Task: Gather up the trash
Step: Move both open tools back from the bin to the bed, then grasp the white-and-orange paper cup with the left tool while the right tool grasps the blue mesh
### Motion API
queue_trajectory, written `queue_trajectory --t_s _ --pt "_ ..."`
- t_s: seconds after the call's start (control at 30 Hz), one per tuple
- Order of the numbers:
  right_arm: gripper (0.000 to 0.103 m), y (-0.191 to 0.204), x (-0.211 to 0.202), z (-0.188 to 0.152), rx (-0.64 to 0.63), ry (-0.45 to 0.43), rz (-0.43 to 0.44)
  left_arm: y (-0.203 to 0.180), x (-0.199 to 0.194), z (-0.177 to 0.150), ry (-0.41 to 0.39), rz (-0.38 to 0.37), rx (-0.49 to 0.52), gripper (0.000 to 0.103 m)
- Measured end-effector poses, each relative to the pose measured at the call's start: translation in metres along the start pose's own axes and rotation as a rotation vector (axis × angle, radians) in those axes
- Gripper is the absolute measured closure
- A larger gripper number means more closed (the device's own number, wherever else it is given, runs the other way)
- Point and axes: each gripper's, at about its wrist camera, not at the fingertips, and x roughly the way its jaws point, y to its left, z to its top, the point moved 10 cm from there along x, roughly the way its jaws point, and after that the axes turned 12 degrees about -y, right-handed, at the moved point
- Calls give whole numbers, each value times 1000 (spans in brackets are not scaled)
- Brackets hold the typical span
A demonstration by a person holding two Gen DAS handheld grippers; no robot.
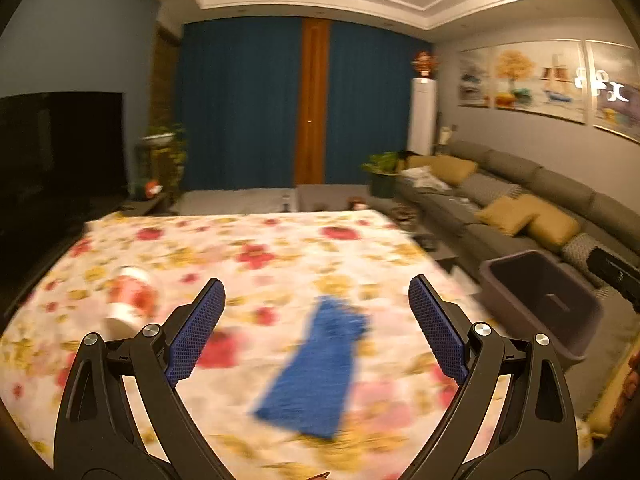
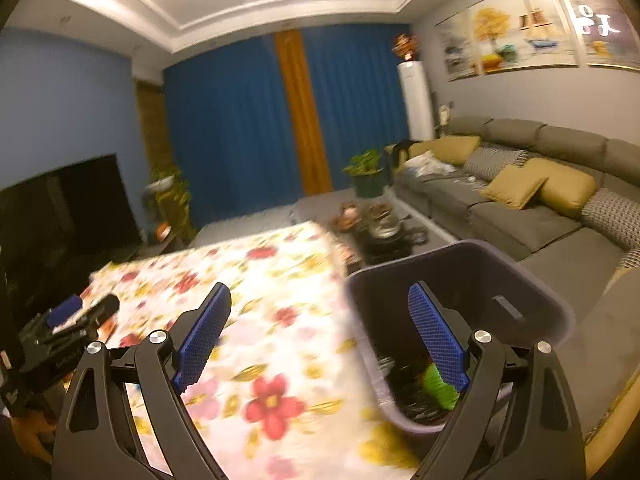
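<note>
Dim warm ceiling light, glare overhead, motion-blurred tablecloth (image 1: 248, 264), strong fisheye edge bending.

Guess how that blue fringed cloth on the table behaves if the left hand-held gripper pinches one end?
The blue cloth lies flat and limp on the floral tablecloth, so it will probably drape and dangle rather than hold shape. It looks thin, likely light. Its fringed end may trail. The left hand-held gripper is open above it.

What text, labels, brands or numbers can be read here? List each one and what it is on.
None can be read for certain.
Glowing white characters over the wall paintings: look like a mirrored reflection, not legible.
Red-and-white paper cup on the floral tablecloth: print blurred.
Left claw body, seen from the right wrist view: faint lettering, too small and blurred.
Blue cloth and purple bin: no text visible.
</note>
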Motion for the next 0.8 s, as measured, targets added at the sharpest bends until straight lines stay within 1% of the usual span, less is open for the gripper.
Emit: queue_trajectory --t_s 0.1,0.2,0.3,0.4,0.47,0.63,0.7,0.8 --pt "16 33 11 -16 -25 38 36 40 -2 -1 -3 60 -27 12" --pt "16 64 21 -32 -54 66 65 69 -4 -3 -6 110 -41 12" --pt "16 93 34 -46 -84 92 87 100 0 -9 4 155 -48 12" --pt "16 112 45 -57 -97 117 104 131 7 -17 23 206 -63 12" --pt "16 128 55 -66 -111 131 110 146 10 -23 32 221 -85 12" --pt "16 151 75 -81 -137 153 111 179 29 -35 74 246 -143 12" --pt "16 159 83 -87 -150 165 110 187 38 -39 93 244 -164 12" --pt "16 164 90 -94 -161 177 111 192 51 -43 115 248 -164 12"
